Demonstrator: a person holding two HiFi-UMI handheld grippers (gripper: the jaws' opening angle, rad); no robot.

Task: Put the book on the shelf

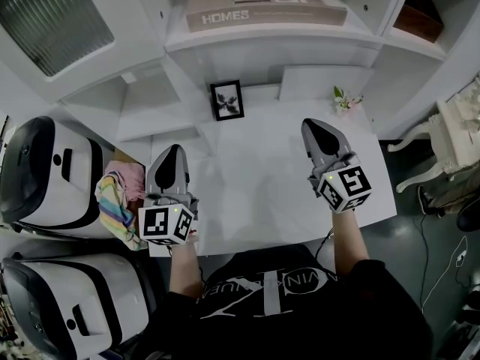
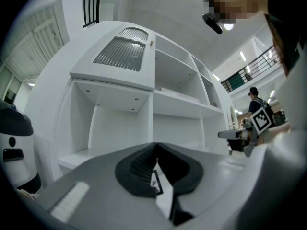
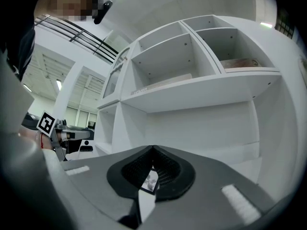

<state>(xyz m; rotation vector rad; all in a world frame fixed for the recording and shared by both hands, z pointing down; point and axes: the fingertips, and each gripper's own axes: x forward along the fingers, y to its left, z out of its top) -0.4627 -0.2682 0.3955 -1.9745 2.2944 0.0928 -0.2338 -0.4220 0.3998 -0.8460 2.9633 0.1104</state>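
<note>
Hovering over the white counter [image 1: 255,172], the left hand-held gripper [image 1: 172,151] and the right hand-held gripper [image 1: 316,127] both had their jaws clenched together with nothing between them. The book [image 1: 262,2] lay flat on the shelf [image 1: 270,43] at the far side, above a small framed picture [image 1: 227,100] standing at the far edge of the counter.

Right gripper [image 3: 153,148], jaws together, before white shelf [image 3: 201,87]

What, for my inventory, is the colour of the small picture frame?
The picture frame is black; head view shows it best.
</note>
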